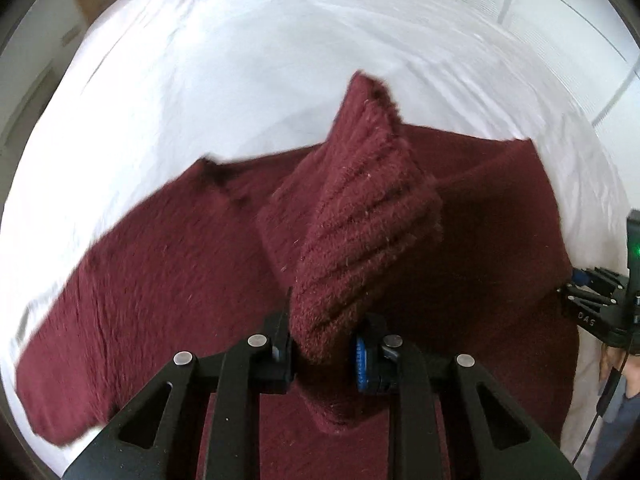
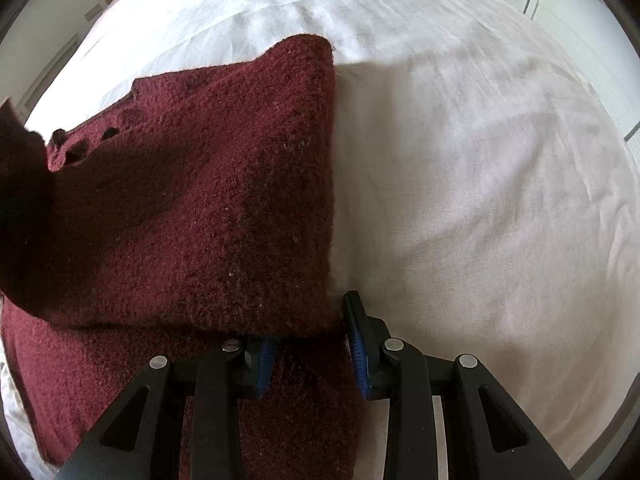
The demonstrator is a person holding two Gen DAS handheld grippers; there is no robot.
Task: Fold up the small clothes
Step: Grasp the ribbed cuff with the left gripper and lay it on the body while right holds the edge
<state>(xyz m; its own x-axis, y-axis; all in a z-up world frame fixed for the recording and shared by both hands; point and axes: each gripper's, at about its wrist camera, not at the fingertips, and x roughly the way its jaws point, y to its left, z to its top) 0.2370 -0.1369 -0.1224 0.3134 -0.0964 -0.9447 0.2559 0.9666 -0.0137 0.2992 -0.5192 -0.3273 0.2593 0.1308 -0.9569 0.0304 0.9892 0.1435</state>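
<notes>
Left wrist view: the left gripper [image 1: 324,354] pinches a ribbed cuff [image 1: 352,216] of the maroon sweater [image 1: 152,264], lifted above its body on the white bed [image 1: 224,72]; keep it taut and lay it square

Right wrist view: the right gripper [image 2: 310,354] clamps the sweater's near edge; hold firm as anchor

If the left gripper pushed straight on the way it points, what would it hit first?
Most likely the maroon sweater lying beneath; the left gripper already pinches its ribbed cuff. Depth is unclear.
</notes>
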